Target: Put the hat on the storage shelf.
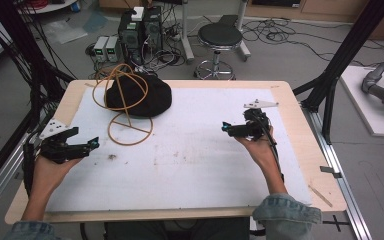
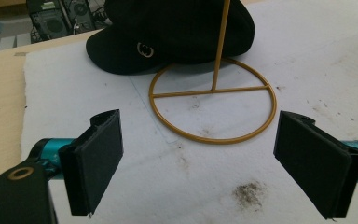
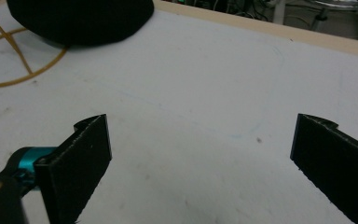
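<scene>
Hat [image 1: 139, 95] and gold wire stand [image 1: 128, 112] are sitting together near the far left corner of the white mat [image 1: 205, 165], the black hat lying against the stand's ring base. Both the left gripper [image 1: 94, 143] and right gripper [image 1: 225, 127] are hovering apart from them with jaws spread wide, gripping nothing. This looks like the approach step, and next the left gripper is going to need to close in on the hat's edge without knocking the stand

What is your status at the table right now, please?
Left gripper and right gripper open, empty. Black cap behind gold wire stand, untouched. Nothing in the way.
</scene>
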`<action>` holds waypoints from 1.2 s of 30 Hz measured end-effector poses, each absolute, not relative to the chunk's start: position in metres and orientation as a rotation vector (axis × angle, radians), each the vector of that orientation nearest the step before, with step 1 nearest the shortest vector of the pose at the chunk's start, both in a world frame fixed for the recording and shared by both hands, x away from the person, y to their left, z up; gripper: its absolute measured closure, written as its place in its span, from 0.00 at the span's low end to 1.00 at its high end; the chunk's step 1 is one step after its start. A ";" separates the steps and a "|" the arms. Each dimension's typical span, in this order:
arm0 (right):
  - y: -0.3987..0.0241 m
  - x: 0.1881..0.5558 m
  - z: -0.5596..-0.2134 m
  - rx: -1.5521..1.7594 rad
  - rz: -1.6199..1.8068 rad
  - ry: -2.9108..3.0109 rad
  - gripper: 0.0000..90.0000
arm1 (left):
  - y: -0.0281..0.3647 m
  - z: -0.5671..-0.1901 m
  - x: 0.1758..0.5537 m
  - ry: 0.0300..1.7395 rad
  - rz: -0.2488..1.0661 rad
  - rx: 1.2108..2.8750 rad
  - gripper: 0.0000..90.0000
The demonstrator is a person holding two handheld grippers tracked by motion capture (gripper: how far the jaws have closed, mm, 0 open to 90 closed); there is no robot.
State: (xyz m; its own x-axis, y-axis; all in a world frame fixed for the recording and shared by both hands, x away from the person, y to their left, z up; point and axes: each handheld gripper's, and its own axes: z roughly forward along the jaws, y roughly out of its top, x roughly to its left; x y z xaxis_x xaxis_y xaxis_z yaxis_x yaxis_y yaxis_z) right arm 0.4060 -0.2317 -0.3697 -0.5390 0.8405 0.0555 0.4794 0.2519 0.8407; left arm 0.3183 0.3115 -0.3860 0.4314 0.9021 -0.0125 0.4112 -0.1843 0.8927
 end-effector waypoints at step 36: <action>-0.100 0.529 -0.290 0.957 1.388 2.209 0.08 | 0.309 -0.379 0.310 1.067 0.670 1.777 0.18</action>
State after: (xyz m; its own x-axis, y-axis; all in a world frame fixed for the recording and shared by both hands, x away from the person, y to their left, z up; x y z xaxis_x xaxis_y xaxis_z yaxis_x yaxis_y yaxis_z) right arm 0.5285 -0.1004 -0.2902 -0.7054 0.7070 0.0506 0.3524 0.2878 0.8905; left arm 0.3098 0.3087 -0.3786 0.4745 0.8802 -0.0078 0.3752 -0.1943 0.9064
